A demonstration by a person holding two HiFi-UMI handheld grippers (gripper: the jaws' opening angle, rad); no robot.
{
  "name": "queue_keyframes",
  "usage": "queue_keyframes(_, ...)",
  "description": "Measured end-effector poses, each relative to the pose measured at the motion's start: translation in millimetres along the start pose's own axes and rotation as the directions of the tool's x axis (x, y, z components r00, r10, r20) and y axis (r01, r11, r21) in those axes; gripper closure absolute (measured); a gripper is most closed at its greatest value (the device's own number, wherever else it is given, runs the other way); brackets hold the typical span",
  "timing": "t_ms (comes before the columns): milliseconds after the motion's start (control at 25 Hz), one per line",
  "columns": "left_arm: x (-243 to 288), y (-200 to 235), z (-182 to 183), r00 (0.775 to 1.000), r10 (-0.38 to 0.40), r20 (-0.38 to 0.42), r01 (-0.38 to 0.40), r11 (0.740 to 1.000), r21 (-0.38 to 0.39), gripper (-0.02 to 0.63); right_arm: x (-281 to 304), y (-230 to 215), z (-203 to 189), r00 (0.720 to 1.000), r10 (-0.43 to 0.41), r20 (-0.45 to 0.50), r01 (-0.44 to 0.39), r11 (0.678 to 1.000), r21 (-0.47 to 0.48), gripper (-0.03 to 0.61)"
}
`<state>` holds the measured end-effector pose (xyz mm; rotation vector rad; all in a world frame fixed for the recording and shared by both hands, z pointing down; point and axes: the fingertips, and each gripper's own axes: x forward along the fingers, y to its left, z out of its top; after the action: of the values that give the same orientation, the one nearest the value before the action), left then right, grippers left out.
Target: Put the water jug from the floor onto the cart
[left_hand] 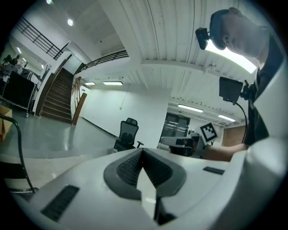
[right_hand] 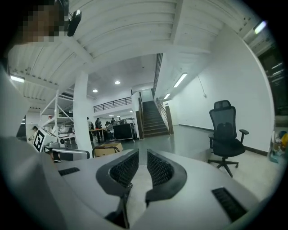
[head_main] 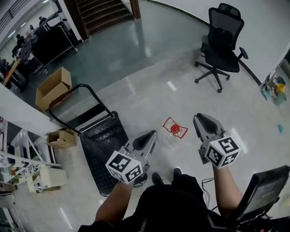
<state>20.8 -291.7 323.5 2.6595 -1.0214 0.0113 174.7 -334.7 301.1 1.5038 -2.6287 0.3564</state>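
In the head view, the clear water jug with a red cap and red handle stands on the floor between my two grippers. The black flat cart with its looped push handle is to the left of it. My left gripper hovers just left of the jug, pads pressed together with nothing in them. To the jug's right is my right gripper; its jaws stand a narrow slit apart, holding nothing. Neither touches the jug, and neither gripper view shows it.
A black office chair stands at the far right. An open cardboard box lies beyond the cart, a smaller one and shelving to its left. A staircase rises at the back. A screen on a stand is at the lower right.
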Motion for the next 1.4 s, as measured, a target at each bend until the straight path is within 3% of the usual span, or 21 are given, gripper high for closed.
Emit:
queue_keyframes(160,44.9,44.0,-47.9,0.993,0.024,-0.116,-0.024,1.0,0.003,0.615,49.1,-45.2,-48.9,0.996,-0.01,-0.089,0.018,0.997,0.081,0.492)
queue_keyframes(400,110.2,98.4,-153.0,0.958,0.06,-0.282,-0.101,0.986,-0.135,0.615,110.3,-128.9,-177.6,0.953,-0.036,-0.301,0.112,0.965,0.237,0.388)
queue_keyframes(640,146.9,141.8,-279.6,0.872,0.081,-0.482,-0.203,0.957,-0.206,0.615,138.5,-164.1,-314.3,0.87,-0.014,-0.494,0.191,0.931,0.311,0.357)
queue_keyframes(800,158.1,151.9,-341.4,0.833,0.054,-0.551,-0.224,0.943,-0.247,0.615,143.0,-184.6,-394.3,0.809,-0.039,-0.587,0.309,0.877,0.368,0.351)
queue_keyframes(960,171.4,164.9,-399.4,0.806,0.07,-0.588,-0.309,0.897,-0.317,0.615,142.2,-196.2,-470.7,0.744,-0.034,-0.668,0.438,0.779,0.448,0.351)
queue_keyframes(1040,173.3,154.6,-418.4,0.791,0.026,-0.612,-0.274,0.909,-0.315,0.615,140.5,-199.5,-491.4,0.727,-0.023,-0.686,0.476,0.738,0.479,0.351)
queue_keyframes(1240,164.3,129.7,-463.9,0.71,-0.093,-0.698,-0.151,0.948,-0.28,0.615,147.9,-207.3,-530.5,0.708,-0.012,-0.706,0.513,0.695,0.503,0.351)
queue_keyframes(1320,164.2,126.6,-470.9,0.698,-0.112,-0.707,-0.132,0.951,-0.281,0.615,154.7,-205.4,-542.2,0.704,0.001,-0.711,0.524,0.674,0.52,0.351)
queue_keyframes(1400,165.9,128.2,-472.5,0.703,-0.114,-0.702,-0.137,0.947,-0.291,0.615,162.3,-203.6,-553.4,0.7,0.016,-0.714,0.534,0.653,0.537,0.351)
